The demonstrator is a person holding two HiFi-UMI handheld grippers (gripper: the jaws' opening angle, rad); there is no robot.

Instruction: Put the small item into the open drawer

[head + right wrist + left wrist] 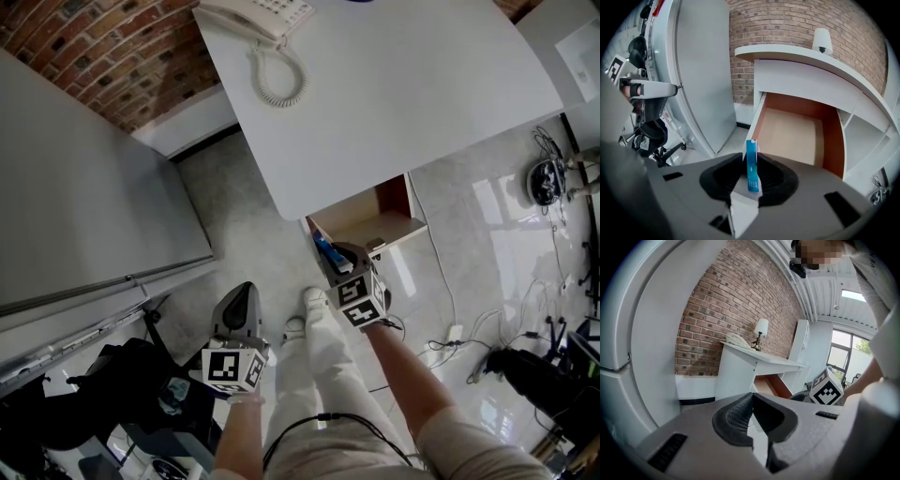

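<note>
Both tools are plain grey, left tool point(246, 289) and right tool point(333, 258), with black-and-white marker cubes point(234, 367). White trousers point(323, 375), white shoes point(314, 300), black cable point(323, 415) at 6 o'clock.

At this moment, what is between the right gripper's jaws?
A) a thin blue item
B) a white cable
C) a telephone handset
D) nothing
A: in the right gripper view, the right gripper is shut on a thin blue item that stands upright between the jaws, with the open drawer ahead of it.
</note>
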